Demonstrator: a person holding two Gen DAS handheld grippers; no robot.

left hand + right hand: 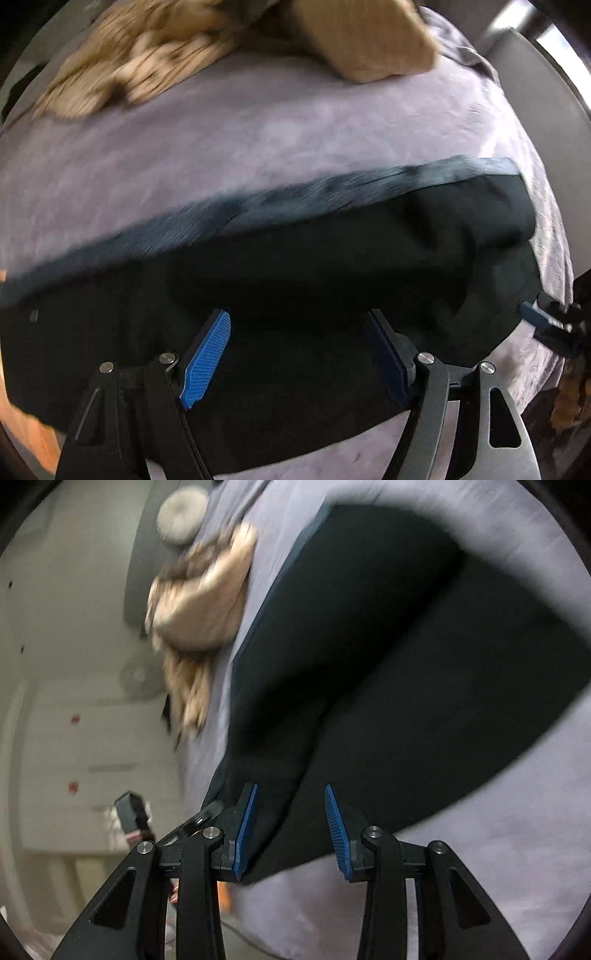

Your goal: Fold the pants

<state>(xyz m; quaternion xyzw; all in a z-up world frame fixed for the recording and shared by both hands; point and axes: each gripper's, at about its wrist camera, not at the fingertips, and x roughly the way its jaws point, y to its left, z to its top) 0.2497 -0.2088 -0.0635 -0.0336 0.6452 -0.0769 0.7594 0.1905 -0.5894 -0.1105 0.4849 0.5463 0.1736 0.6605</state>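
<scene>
The left hand-held gripper hung over the near edge of the dark pants, its blue pads spread wide and gripping nothing. The pants lay flat on the lilac-sheeted bed, folded along a blue-grey band. A tan knitted blanket sat well beyond them. To the right, the right hand-held gripper hovered over the end of the pants, likewise released.
</scene>
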